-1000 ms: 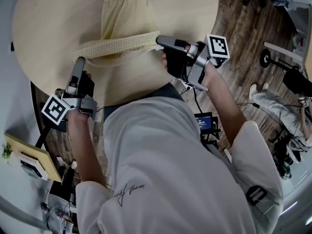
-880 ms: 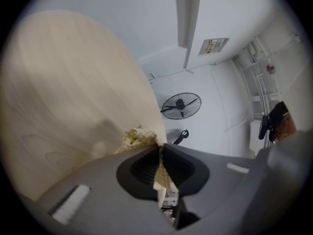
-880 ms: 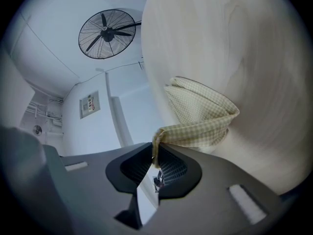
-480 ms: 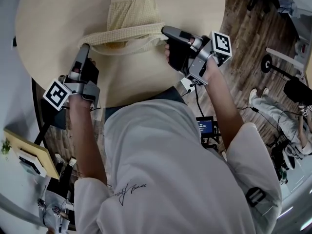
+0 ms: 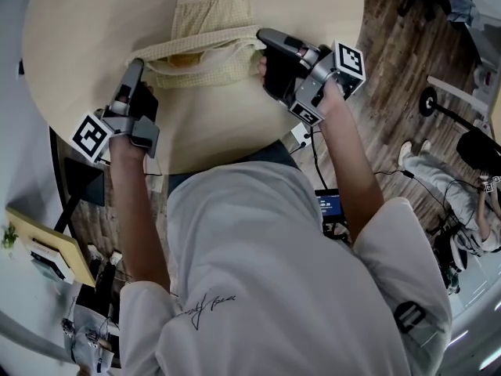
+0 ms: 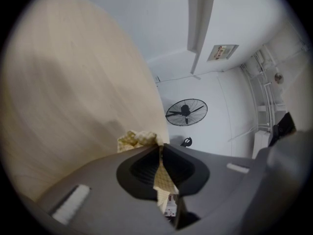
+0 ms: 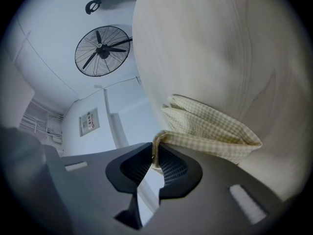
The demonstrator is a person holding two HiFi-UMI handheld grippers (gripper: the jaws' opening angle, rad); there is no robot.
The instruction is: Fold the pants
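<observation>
On the round, pale wood table, toward the person's side, lie the pants: light yellow, small check, rumpled.
- Far part of the garment rests flat on the tabletop. Near edge is raised off it and drawn out sideways into a band between the two tools, sagging a little in the middle over the flat part.
- Left gripper: tip at the band's left end. Its marker cube sits low, near the table's rim.
- Left gripper view: jaws closed together on a thin fold of the checked cloth, which runs down between the dark pads. A small bunch of the same cloth shows just past the tips, against the tabletop.
- Right gripper: tip at the band's right end, pointing in from the right. Its own cube is up by the wrist.
- Right gripper view: jaws pinched on a gathered corner of the fabric. From the pinch the cloth spreads out to the right in folded layers lying over the table.
- Both tools are roughly level with each other across the table, well apart, with the cloth spanning the gap.
- Person leans over the near rim in a white shirt; both forearms are bare.
- Beyond the table: dark plank floor on the right in the head view, and a black fan against a white wall in both gripper views.
</observation>
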